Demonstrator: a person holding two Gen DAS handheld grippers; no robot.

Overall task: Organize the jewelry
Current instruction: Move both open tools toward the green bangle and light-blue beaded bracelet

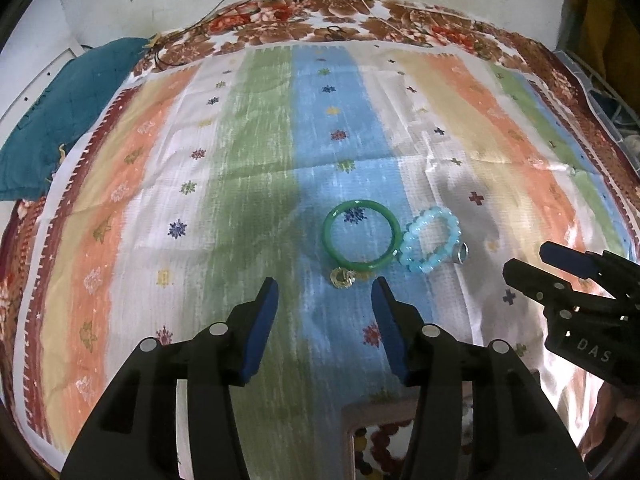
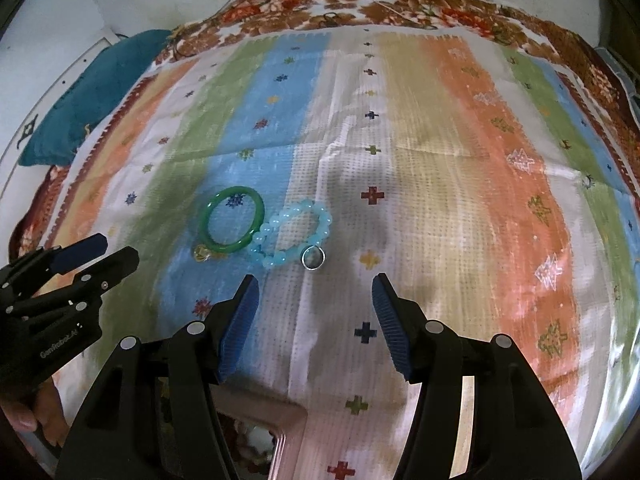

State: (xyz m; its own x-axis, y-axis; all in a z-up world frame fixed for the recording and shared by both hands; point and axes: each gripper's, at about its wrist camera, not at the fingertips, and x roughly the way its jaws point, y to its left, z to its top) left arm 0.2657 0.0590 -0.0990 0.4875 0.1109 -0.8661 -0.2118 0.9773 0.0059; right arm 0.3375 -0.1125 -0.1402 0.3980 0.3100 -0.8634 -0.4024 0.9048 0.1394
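— What is lying in front of the grippers now?

— Four pieces, all on the striped cloth (image 1: pixel 240 168): one green bangle (image 1: pixel 362 236), one light blue bead bracelet (image 1: pixel 430 240), one small gold ring (image 1: pixel 342 278) and one silver ring (image 2: pixel 313 258). The bangle and the bracelet are touching side by side. The gold ring is sitting at the near edge of the bangle, the silver ring just beside the near edge of the bracelet.

— And the grippers, are they holding something?

— No. The left gripper (image 1: pixel 325 294) is hovering with its jaws apart and nothing between them. The right gripper (image 2: pixel 315 292) is the same.

— Which one is nearer to what?

— The gold ring is lying straight ahead of the left gripper, just beyond its fingertips. The silver ring is straight ahead of the right one, also close. Both rings are lying flat, so I think no long axis matters here.

— Where should they go?

— Probably in the box (image 2: pixel 288 420) under the grippers; only its corner is showing, with beads inside.
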